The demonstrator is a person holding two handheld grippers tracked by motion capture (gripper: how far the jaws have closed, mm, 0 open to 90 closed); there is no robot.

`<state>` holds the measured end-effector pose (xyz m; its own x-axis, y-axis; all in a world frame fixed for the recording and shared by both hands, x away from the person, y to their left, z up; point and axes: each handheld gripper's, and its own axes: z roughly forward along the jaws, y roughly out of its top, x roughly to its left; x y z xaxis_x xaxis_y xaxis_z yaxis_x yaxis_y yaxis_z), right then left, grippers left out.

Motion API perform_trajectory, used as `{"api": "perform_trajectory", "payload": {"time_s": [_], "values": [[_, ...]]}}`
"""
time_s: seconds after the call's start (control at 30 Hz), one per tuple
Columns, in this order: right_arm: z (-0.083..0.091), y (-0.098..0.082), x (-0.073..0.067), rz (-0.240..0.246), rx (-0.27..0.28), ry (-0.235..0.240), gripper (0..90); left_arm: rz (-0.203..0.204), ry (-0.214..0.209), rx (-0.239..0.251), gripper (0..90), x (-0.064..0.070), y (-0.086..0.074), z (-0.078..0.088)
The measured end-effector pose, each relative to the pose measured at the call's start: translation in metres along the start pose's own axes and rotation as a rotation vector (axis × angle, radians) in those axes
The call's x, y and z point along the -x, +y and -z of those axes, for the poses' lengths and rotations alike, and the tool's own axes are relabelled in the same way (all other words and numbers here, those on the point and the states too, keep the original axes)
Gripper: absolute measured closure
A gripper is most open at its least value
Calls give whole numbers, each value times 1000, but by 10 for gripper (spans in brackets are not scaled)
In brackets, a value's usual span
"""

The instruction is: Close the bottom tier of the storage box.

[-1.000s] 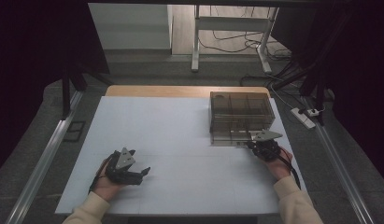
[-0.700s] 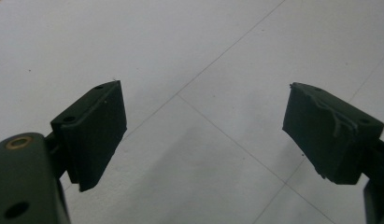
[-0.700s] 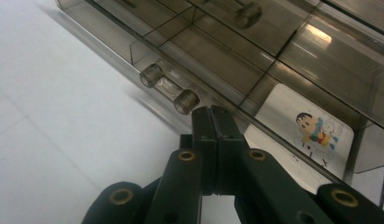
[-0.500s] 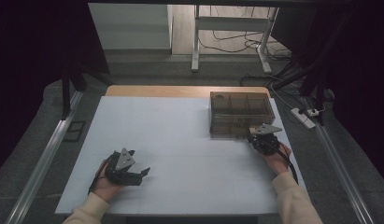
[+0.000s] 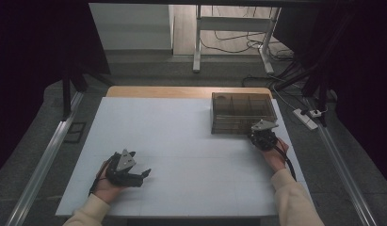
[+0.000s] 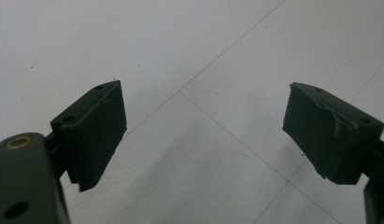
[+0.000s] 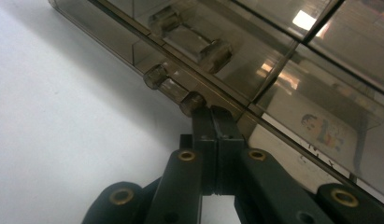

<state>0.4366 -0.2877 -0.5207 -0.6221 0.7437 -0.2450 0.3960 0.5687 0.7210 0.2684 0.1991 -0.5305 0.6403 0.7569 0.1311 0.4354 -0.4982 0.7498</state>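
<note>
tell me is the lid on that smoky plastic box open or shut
Shut. The lid lies flat on the compartment box, with the front latch down against its edge. The right gripper, jaws together, sits at that edge.

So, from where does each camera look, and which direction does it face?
High view: above the person's side, facing forward and down on the table; both forearms, left tool, right tool.
Left gripper view: on that tool, facing bare table; jaws apart.
Right gripper view: on that tool, jaws shut, at the smoky box.
Shared: the box, the table.
</note>
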Motion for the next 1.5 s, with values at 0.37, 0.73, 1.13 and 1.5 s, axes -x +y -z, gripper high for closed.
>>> {"api": "perform_trajectory", "payload": {"time_s": [0.37,0.73,1.13,1.5], "values": [[8,0,-5,6,-6,28,891,1,1,0,133,0,0,1],[46,-10,-29,-75,102,203,511,4,-10,9,132,1,0,2],[75,-33,-45,-83,161,213,306,-2,-23,5,131,3,0,3],[91,-51,-54,-67,177,234,285,2,-38,6,131,5,2,2]]}}
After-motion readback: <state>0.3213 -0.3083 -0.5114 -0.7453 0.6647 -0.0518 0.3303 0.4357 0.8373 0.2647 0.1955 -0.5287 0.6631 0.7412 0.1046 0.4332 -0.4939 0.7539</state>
